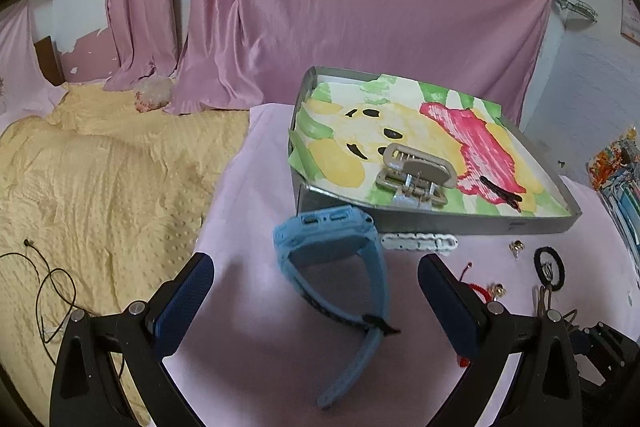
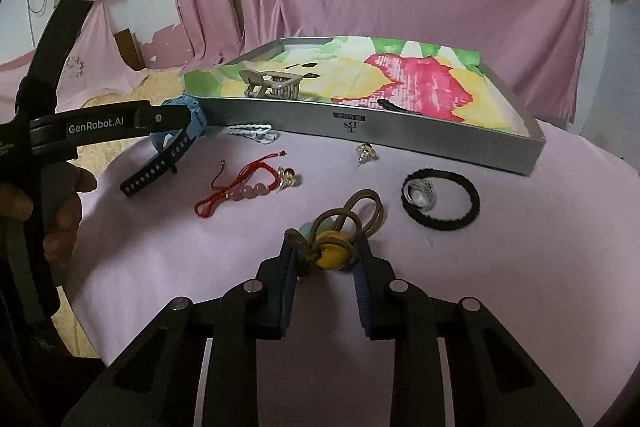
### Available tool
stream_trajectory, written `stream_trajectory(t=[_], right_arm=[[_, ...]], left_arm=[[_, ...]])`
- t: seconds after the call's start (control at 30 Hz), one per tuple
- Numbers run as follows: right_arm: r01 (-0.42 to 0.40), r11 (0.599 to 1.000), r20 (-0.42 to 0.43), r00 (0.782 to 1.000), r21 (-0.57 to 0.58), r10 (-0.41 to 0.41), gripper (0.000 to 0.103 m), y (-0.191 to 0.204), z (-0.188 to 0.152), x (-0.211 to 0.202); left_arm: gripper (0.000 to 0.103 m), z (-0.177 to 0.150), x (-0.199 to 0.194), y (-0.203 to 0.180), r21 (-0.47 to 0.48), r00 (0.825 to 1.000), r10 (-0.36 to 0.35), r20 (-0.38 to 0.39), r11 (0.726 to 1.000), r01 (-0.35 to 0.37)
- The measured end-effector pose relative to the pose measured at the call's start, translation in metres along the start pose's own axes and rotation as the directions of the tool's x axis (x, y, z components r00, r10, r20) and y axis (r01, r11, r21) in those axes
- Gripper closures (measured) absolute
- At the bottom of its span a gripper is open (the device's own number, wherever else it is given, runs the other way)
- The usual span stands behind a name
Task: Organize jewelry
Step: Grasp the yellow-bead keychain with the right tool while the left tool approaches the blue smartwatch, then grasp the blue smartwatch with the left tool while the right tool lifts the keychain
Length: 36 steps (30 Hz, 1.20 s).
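Observation:
A light blue watch [image 1: 340,267] stands on the pink cloth, between the wide-apart fingers of my open left gripper [image 1: 316,291], touching neither. Behind it is a grey tray [image 1: 440,223] lined with painted paper, holding a beige hair claw [image 1: 414,173] and a black hair clip [image 1: 502,193]. My right gripper [image 2: 326,263] is shut on a brown hair tie with yellow and green beads [image 2: 332,251], low over the cloth. Loose on the cloth lie a red bracelet [image 2: 240,191], a white chain [image 2: 250,131], two earrings [image 2: 366,151], and a black hair tie [image 2: 440,201] around a silver ring [image 2: 420,193].
A yellow blanket [image 1: 100,187] with a black cord [image 1: 48,287] covers the bed to the left. Pink curtains [image 1: 360,7] hang behind the tray. A person's hand [image 2: 60,211] holds the left gripper's handle. Colourful items [image 1: 620,179] sit at the far right.

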State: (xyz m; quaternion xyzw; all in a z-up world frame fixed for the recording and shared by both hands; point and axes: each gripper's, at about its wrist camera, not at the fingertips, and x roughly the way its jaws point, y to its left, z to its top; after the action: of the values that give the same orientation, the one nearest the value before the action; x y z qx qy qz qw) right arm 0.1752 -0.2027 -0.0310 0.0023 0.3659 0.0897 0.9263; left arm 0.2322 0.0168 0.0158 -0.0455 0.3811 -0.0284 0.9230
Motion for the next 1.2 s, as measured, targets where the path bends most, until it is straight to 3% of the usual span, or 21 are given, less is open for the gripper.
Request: stream_trajectory(t=[0.13,0.4,0.47,0.57,0.9,1.2], right_arm=[[-0.027,1.000,-0.019,0.999,0.012,0.028,0.080,-0.001,0.008,0.007],[-0.056,0.998,-0.036,0.998,0.021,0.057,0.081,-0.002,0.015,0.013],[-0.053,0.998,-0.034,0.998,0.018,0.054,0.081,-0.002,0.017,0.015],[-0.058,0.998,-0.034,0.998,0.018,0.059,0.081,-0.001,0.019,0.016],[-0.085,0.996,0.011,0.996,0.024,0.085,0.081,-0.003,0.020,0.012],[-0.078,0.997,0.122,0.990,0.008,0.077,0.081,-0.012,0.039,-0.005]], left_arm=[[0.001,0.006,0.007,0.000,0.002,1.000,-0.005,-0.011,1.000,0.005],[0.023,0.012,0.023,-0.004,0.010,0.998,-0.026,-0.059,1.000,0.027],[0.035,0.011,0.025,-0.004,0.014,0.997,-0.026,-0.071,1.000,0.027],[0.044,0.009,0.027,-0.003,0.009,0.996,-0.030,-0.089,0.999,0.031],[0.046,0.004,0.019,-0.005,0.005,0.996,-0.049,-0.079,0.999,0.050],[0.046,0.020,-0.014,-0.014,-0.013,0.994,-0.109,0.021,0.994,0.110]])
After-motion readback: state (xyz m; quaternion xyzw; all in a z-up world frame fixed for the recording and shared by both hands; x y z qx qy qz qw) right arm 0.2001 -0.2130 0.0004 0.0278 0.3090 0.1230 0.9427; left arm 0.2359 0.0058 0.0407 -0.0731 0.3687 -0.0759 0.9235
